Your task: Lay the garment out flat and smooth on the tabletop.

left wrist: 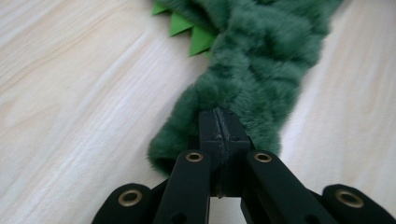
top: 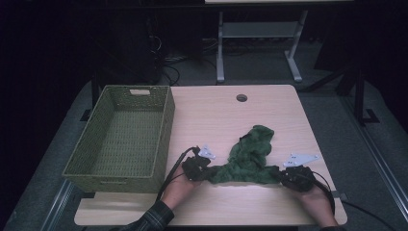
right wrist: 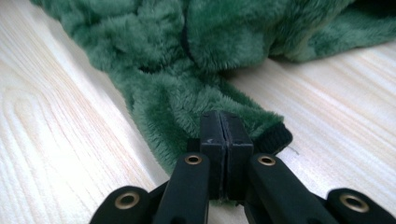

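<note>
On the table's near edge: we have the green plush garment [top: 250,156] stretched crosswise between both hands.
Left gripper [top: 196,168]: pinching its left end.
Right gripper [top: 294,177]: pinching its right end.
Basket [top: 103,144]: left of us, nearer our left hand.

Lab or office workroom: pale wood desk [top: 231,115] with cable hole [top: 241,97]; at 12 o'clock, metal-framed bench [top: 260,33], floor cables [top: 168,67], grey carpet.

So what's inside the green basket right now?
The basket shows just its own woven floor in the high view, with no item on it. Its near wall hides the floor strip right behind it. The green garment lies on the table beside it.
</note>
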`<state>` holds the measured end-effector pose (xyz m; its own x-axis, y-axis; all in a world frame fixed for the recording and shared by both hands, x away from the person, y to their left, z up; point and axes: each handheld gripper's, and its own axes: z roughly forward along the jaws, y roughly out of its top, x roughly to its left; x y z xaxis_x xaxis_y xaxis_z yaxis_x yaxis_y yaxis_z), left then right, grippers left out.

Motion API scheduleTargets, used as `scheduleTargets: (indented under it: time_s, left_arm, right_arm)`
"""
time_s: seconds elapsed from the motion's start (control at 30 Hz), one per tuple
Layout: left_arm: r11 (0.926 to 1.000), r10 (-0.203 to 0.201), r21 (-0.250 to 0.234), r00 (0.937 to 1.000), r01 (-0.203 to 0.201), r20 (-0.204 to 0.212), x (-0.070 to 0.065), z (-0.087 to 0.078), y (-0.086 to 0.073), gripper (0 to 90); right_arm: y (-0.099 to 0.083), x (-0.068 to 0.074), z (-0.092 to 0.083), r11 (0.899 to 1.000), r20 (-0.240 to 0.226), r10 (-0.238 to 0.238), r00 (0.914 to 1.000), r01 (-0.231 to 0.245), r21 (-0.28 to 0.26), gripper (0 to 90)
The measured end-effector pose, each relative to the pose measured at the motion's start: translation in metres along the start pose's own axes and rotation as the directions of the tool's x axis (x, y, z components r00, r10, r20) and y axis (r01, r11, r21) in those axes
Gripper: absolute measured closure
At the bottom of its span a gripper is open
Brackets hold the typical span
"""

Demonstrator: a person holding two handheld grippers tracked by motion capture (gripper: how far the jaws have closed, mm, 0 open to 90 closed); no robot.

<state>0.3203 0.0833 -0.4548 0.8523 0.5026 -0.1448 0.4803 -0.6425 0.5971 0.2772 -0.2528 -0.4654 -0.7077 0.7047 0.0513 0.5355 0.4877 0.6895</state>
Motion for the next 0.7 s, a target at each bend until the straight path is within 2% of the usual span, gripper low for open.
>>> scheduleTargets:
  time_s: [0.2,0.37,0.4,0.5,0.53,0.57,0.63,0.7]
  left_arm:
    - [0.9997,0.011,0.023,0.9998,-0.011,0.013,0.0,-0.003,-0.002,89.8]
    - [0.9993,-0.01,0.038,0.9986,0.008,0.053,-0.001,-0.011,-0.013,89.7]
    - [0.9993,-0.024,0.029,0.998,0.022,0.059,-0.002,-0.012,-0.015,89.8]
    - [0.999,-0.006,0.045,0.9972,0.002,0.074,-0.005,-0.016,-0.019,89.7]
    - [0.9993,-0.019,0.034,0.9968,0.017,0.077,-0.008,-0.016,-0.021,89.7]
    - [0.999,-0.002,0.046,0.9967,-0.002,0.081,-0.009,-0.017,-0.022,89.5]
    - [0.9993,-0.011,0.035,0.9951,0.007,0.099,-0.011,-0.019,-0.022,87.9]
    - [0.9997,-0.016,0.021,0.9936,0.014,0.111,-0.011,-0.023,-0.019,82.4]
  right_arm:
    - [-0.003,0.001,0.0,1.0,-0.008,-0.004,1.0,0.004,0.024,89.8]
    - [-0.008,0.009,-0.006,0.999,-0.03,-0.004,0.9995,0.005,0.036,89.9]
    - [-0.009,0.011,-0.007,0.999,-0.034,-0.006,0.9994,0.008,0.039,89.9]
    - [-0.011,0.018,-0.01,0.998,-0.038,-0.02,0.9991,0.022,0.052,89.9]
    - [-0.011,0.02,-0.011,0.998,-0.04,-0.022,0.999,0.025,0.058,89.9]
    - [-0.012,0.022,-0.012,0.998,-0.044,-0.03,0.9986,0.033,0.06,89.9]
    - [-0.014,0.025,-0.014,0.998,-0.048,-0.027,0.9985,0.03,0.063,89.9]
    - [-0.016,0.026,-0.015,0.998,-0.048,-0.024,0.9985,0.026,0.055,87.7]
